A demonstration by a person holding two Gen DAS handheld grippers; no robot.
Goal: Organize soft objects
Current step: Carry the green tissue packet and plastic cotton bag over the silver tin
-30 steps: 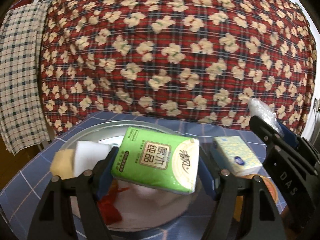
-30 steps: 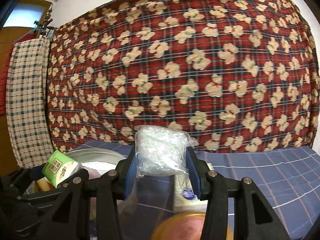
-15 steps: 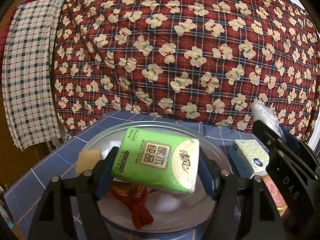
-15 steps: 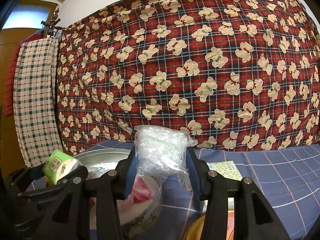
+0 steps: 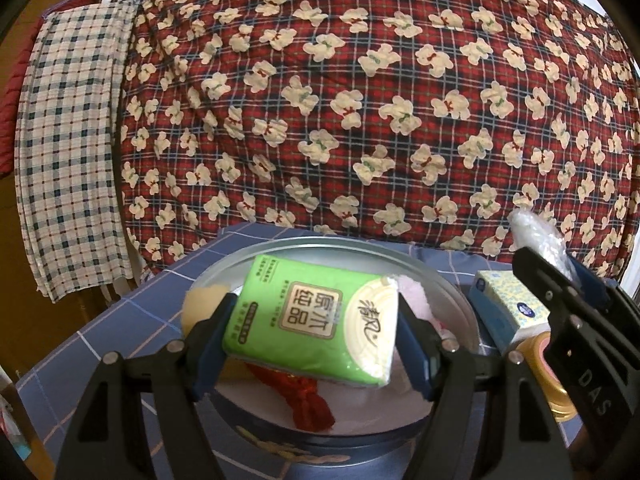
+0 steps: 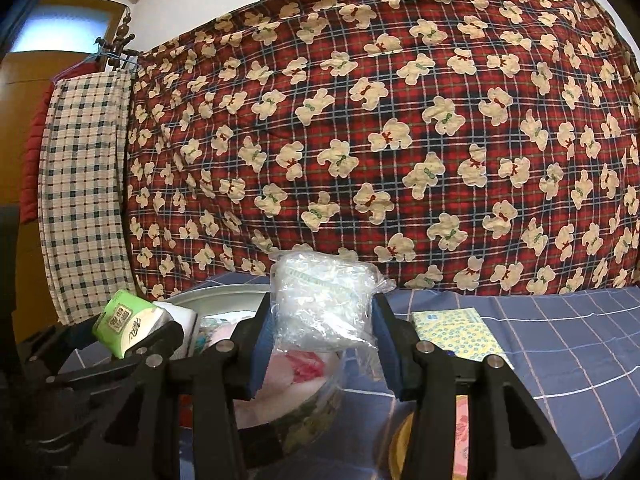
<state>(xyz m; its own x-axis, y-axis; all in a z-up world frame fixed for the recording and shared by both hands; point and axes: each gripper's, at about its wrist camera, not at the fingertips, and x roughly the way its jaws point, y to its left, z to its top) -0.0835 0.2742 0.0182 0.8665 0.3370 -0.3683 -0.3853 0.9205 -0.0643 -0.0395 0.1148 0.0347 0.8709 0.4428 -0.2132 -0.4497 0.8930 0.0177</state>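
Two packs are in my tongs right now, both over the round tin (image 5: 452, 292), which I use as the landmark. Left tongs (image 5: 312, 344) pinch the green tissue pack (image 5: 316, 320) flat between the blue pads, held above the tin's open middle. Right tongs (image 6: 324, 340) pinch a crinkly clear plastic bag (image 6: 320, 300), hanging above the tin's right rim.

Progress, as I judge it: roughly midway or later. Already inside the tin: a red tasselled piece (image 5: 308, 404), something pink (image 5: 416, 296), a yellowish sponge-like block (image 5: 200, 300) at the left wall, plus white stuff I can't identify. Left to do: drop both held packs in, then fetch the blue-and-yellow tissue pack (image 5: 508, 308) lying on the desk (image 6: 560, 344) just right of the tin. A gold-rimmed lid or disc (image 5: 544, 376) also sits right of the tin; looks hard, probably not mine to sort.

Writing: green pack carries Chinese characters on a beige panel, seen upside down, not safely readable. "DAS" shows on the right tongs' arm. The blue logo on the desk pack is too small to read.
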